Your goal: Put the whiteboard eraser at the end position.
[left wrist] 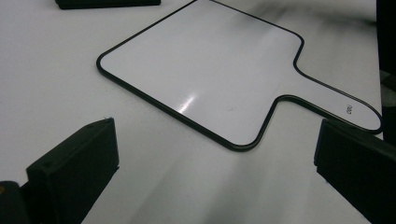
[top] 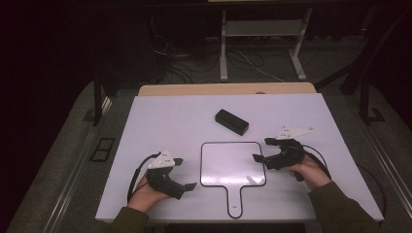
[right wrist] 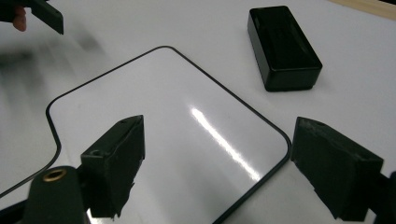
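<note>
A white paddle-shaped board (top: 232, 164) with a black rim lies flat on the table's near middle, handle toward the person; it also shows as the board (left wrist: 205, 70) and the board (right wrist: 159, 126). A black rectangular block (top: 231, 122) lies behind it, seen too as the block (right wrist: 283, 46). My left gripper (top: 184, 174) rests left of the board, jaws wide apart and empty; in its own view the left gripper (left wrist: 215, 158) points at the board's near corner. My right gripper (top: 263, 150) sits at the board's right edge, open and empty, and the right gripper (right wrist: 217, 172) hovers over the board's corner.
The white table (top: 160, 121) has a wooden strip (top: 228, 89) along its far edge. Beyond it stand metal frame legs (top: 223, 48) and loose cables on a dark floor. Table edges lie close to both forearms at the front.
</note>
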`<state>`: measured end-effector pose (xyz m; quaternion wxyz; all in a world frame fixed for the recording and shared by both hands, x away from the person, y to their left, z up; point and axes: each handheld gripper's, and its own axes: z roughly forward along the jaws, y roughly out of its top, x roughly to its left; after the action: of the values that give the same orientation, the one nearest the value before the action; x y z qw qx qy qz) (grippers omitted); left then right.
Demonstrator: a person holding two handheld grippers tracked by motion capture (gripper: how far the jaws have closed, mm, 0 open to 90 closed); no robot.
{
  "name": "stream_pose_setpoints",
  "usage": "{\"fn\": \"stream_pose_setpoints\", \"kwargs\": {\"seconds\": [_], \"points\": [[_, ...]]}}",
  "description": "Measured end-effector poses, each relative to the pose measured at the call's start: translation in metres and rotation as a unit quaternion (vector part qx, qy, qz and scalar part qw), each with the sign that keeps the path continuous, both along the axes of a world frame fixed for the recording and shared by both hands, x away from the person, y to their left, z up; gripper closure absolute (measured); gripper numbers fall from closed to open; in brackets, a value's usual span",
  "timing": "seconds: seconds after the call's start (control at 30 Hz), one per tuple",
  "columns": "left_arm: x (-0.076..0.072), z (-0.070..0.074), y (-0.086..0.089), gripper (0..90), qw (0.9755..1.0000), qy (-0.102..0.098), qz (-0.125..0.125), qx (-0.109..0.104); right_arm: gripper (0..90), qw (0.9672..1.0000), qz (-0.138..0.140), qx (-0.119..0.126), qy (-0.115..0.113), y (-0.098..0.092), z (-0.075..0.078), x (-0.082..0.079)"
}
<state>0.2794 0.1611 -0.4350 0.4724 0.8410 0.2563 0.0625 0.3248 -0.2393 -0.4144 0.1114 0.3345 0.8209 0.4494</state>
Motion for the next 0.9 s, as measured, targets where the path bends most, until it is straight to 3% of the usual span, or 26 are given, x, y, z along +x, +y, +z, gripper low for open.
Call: {"fn": "stream_pose_setpoints", "kwargs": {"seconds": [0.43,0.9], "points": [[0.0,0.001,0.0,0.0,1.0,-0.002,-0.001,0.001,16.5,0.9997,-0.025,0.007,0.004,-0.028,-0.015,-0.026],[-0.001,0.001,0.0,0.0,1.0,-0.003,-0.002,0.006,16.5,0.999,-0.041,0.012,0.011,-0.045,-0.025,-0.056]]}}
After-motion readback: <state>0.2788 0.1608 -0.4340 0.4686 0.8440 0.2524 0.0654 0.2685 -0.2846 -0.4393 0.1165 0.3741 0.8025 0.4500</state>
